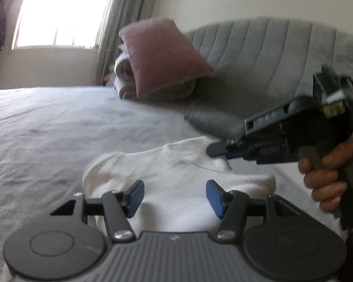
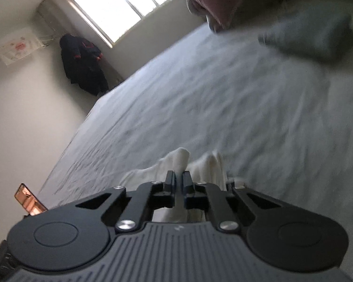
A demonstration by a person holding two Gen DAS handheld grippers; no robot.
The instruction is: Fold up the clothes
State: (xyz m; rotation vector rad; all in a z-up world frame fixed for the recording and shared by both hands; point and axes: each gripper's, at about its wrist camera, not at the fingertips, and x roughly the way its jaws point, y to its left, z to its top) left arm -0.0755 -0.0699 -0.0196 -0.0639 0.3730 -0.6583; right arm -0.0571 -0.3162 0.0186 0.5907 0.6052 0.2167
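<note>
Right gripper [image 2: 178, 178] pinching white garment [image 2: 181, 159] edge, open bed [image 2: 247, 117] beyond.

Soft white cloth garment [image 1: 176, 164], wrinkled grey bedsheet [image 1: 58, 129], matt black plastic fingers [image 2: 170, 181]

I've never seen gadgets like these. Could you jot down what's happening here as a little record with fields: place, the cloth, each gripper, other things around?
Place: a bed with grey bedding, under a bright window.
Cloth: a white garment, partly folded, lying on the bed.
Left gripper: open above the garment, nothing between its blue pads.
Right gripper: shut on a bunched fold of the garment; a person's hand holds its handle.
Nearby: pink pillow against a grey headboard; a folded grey cloth beyond the garment.
</note>
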